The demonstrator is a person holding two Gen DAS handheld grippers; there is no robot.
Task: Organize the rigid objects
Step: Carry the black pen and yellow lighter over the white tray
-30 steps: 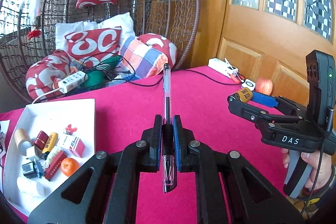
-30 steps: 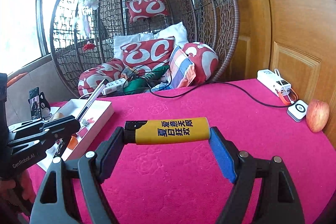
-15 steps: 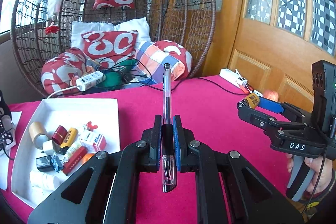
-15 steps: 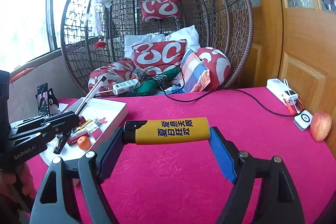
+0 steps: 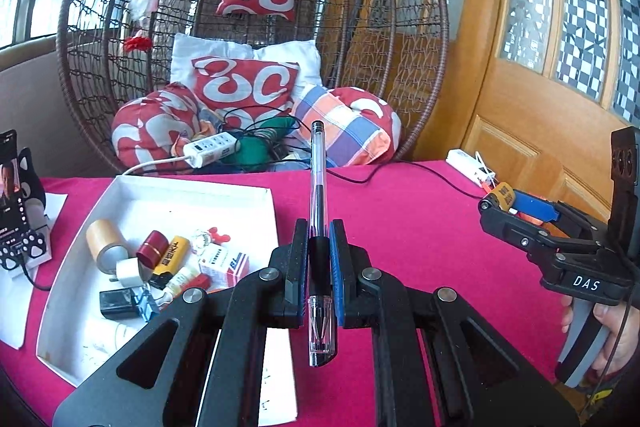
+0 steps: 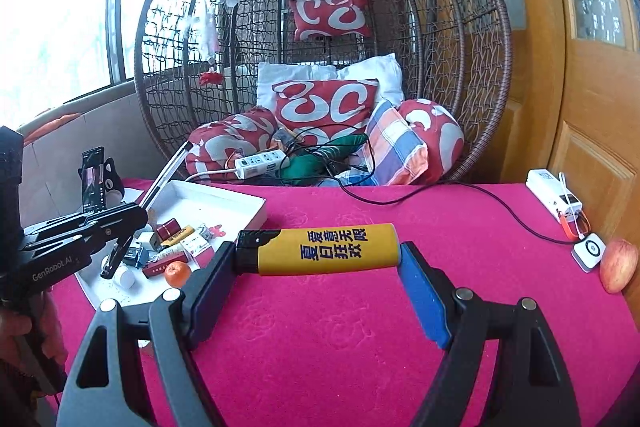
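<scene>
Indoors, over magenta cloth point(image 6: 360, 347), hand-held grippers pinch pen point(image 5: 319, 187) and lighter point(image 6: 320, 249).

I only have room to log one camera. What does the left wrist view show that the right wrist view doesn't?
Only the left wrist view shows the pen head-on, clamped in the left gripper, and the brown roll in the tray. Only the right wrist view shows the apple, the small orange fruit in the tray and the lighter's printed side, held endwise in the right gripper. Both show tray, pen, lighter and both grippers.
</scene>
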